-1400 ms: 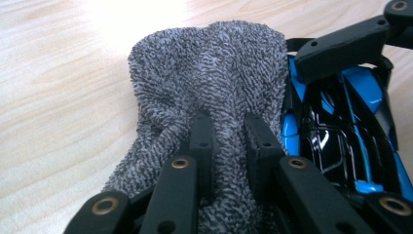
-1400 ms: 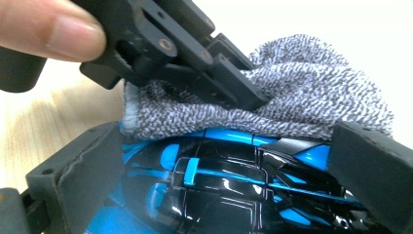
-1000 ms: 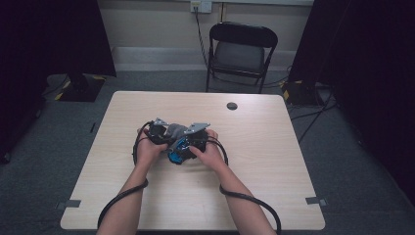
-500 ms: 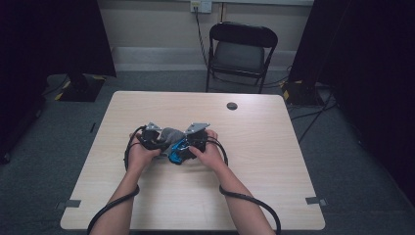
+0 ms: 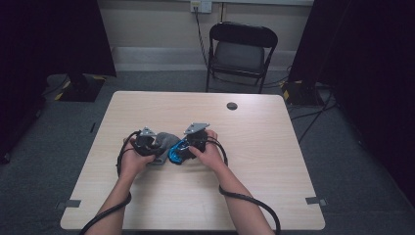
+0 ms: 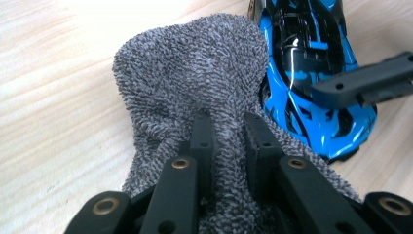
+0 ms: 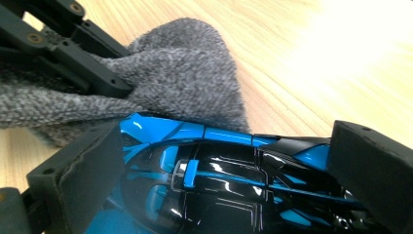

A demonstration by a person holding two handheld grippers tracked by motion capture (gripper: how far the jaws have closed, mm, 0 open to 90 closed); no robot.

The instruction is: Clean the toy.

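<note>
table: light wooden table [image 5: 274, 161] | left gripper [image 5: 152, 148]: grey terry cloth [image 5: 168, 140] is clamped | right gripper [image 5: 185, 147]: glossy blue-and-black toy car [image 5: 176, 153] is gripped | cloth is pressed against car

My cloth [image 6: 195, 83] is grey and fuzzy with tiny dark and light specks. My toy car [image 7: 229, 180] is shiny bright blue with black stripes and patches. My left gripper [image 6: 229, 141] is black with little gold rings. The table [image 5: 274, 147] is light wood with thin lines.
</note>
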